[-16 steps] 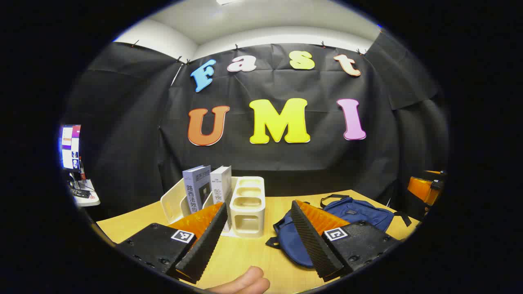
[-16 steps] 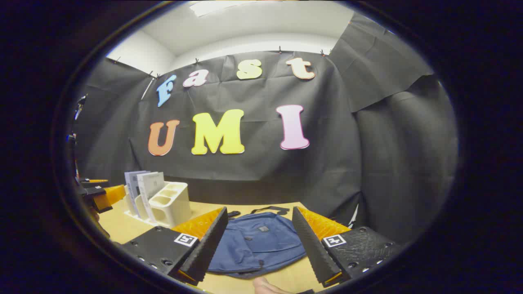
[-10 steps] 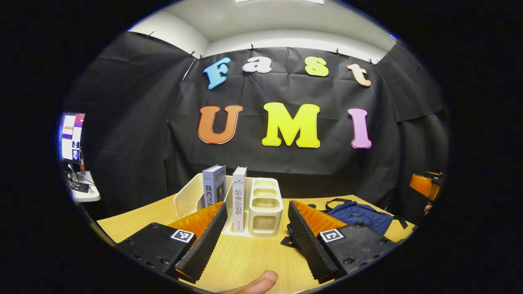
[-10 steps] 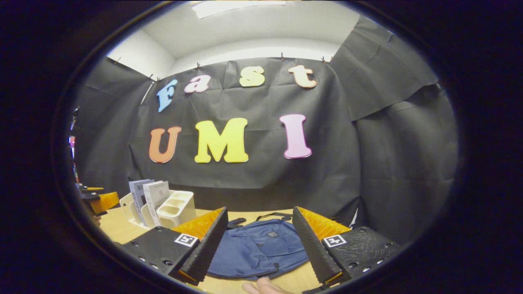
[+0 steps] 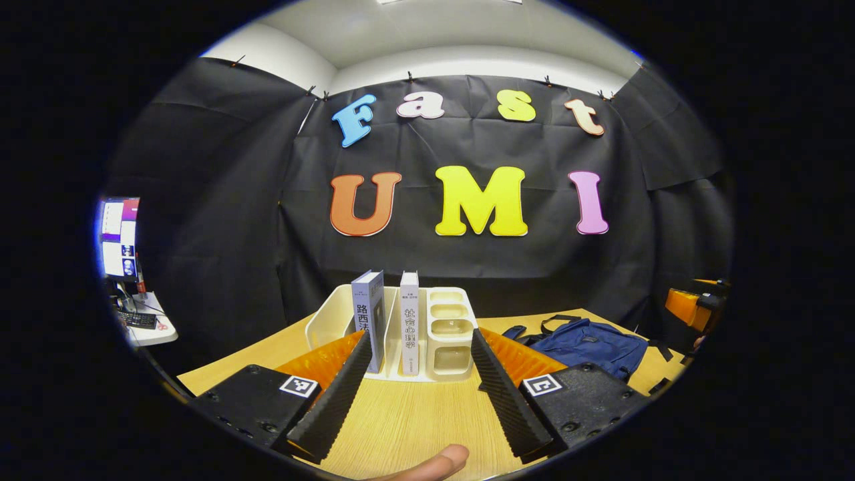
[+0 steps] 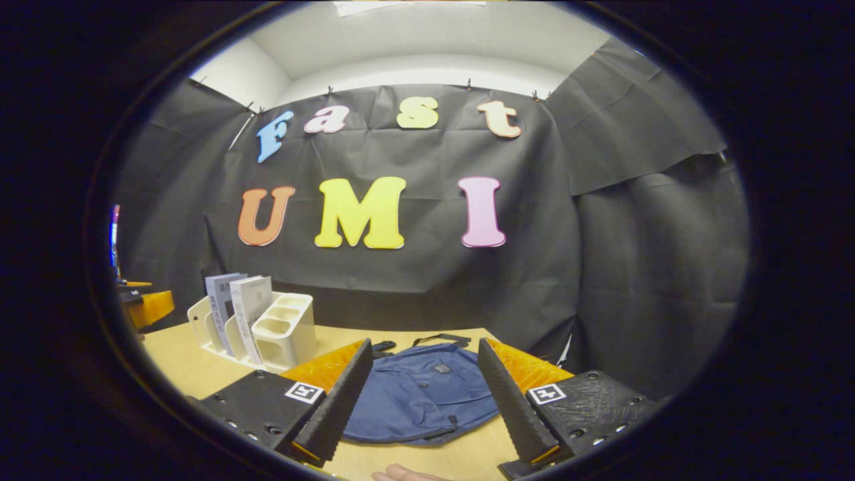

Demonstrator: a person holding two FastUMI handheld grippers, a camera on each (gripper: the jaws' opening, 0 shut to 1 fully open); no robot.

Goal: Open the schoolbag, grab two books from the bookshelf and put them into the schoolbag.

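A cream bookshelf (image 5: 449, 321) (image 6: 284, 331) stands at the back of the wooden table, holding two upright books: a grey-blue one (image 5: 369, 317) (image 6: 220, 300) and a white one (image 5: 409, 321) (image 6: 250, 304). My left gripper (image 5: 417, 394) is open, short of the shelf and aimed at it, nothing between its fingers. A blue schoolbag (image 6: 424, 394) (image 5: 584, 341) lies flat on the table, right of the shelf, zipped as far as I can tell. Just before the bag my right gripper (image 6: 421, 407) hangs open, the bag showing in the gap between its fingers.
The table (image 5: 414, 427) has bare wood in front of the shelf. A side desk with a monitor (image 5: 119, 237) and keyboard stands far left. The other gripper shows at the view edges (image 5: 695, 307) (image 6: 150, 307). A fingertip (image 5: 434, 461) shows at the bottom.
My left gripper has swung left, from facing between shelf and bag to facing the shelf and books. The right gripper has barely shifted over the bag. Both stayed open.
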